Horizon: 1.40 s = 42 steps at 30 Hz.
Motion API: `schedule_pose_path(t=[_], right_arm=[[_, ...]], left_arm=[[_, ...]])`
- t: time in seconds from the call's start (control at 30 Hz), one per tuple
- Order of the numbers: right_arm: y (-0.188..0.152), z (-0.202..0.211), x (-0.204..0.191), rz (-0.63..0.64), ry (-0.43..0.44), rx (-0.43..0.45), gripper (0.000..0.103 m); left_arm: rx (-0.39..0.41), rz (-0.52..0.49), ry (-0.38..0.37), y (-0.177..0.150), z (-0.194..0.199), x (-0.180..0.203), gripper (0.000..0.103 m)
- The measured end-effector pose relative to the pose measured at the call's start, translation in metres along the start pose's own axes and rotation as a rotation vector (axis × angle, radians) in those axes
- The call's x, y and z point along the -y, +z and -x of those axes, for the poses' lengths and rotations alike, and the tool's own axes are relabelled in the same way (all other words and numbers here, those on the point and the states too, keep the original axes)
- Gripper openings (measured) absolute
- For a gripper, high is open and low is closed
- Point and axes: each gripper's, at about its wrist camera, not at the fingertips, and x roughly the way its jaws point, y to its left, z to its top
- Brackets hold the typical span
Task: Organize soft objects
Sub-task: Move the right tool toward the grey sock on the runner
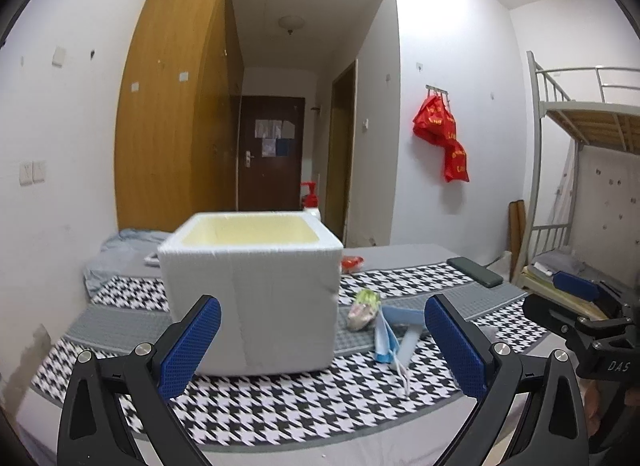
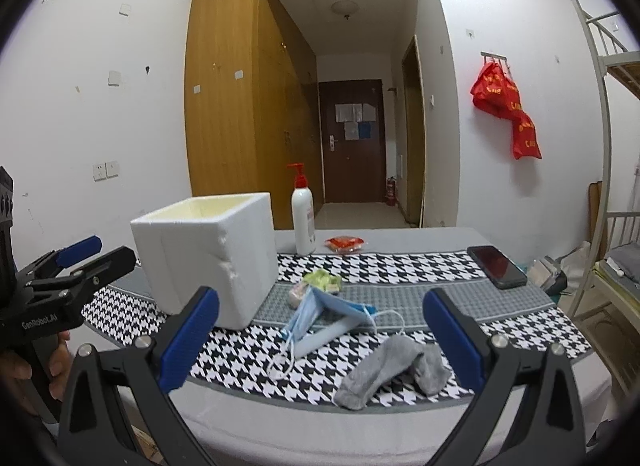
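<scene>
A white foam box (image 1: 252,290) (image 2: 208,258) stands open-topped on the houndstooth cloth. Right of it lie a blue face mask (image 1: 394,336) (image 2: 324,322), a small green and pink bundle (image 1: 364,308) (image 2: 320,284), and a grey sock (image 2: 394,370) near the front edge. My left gripper (image 1: 322,342) hovers open in front of the box, nothing between its blue pads. My right gripper (image 2: 320,342) is open too, held above the mask and sock. Each gripper shows in the other's view: the right gripper (image 1: 580,306) at the right edge, the left gripper (image 2: 76,262) at the left edge.
A pump bottle (image 2: 303,221) stands behind the box, with a red packet (image 2: 345,244) beside it. A black phone (image 2: 496,266) lies at the table's right. A bunk bed frame (image 1: 560,185) stands further right, a wardrobe (image 2: 240,105) behind.
</scene>
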Motion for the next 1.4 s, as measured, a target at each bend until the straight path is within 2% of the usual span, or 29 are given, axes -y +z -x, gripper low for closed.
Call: schedule_pose_path(t=[0.5, 0.9, 1.4], right_arm=[[-0.029, 0.004, 0.001, 0.002, -0.019, -0.037, 0.103], [-0.031, 0.0, 0.005, 0.011, -0.047, -0.064, 0.103], [-0.035, -0.004, 0.033, -0.006, -0.124, -0.091, 0.103]], left_arm=[[-0.044, -0.001, 0.02, -0.033, 0.004, 0.004, 0.102], [-0.072, -0.02, -0.039, -0.04, -0.003, 0.013, 0.102], [-0.132, -0.037, -0.125, -0.036, -0.041, 0.036, 0.102]])
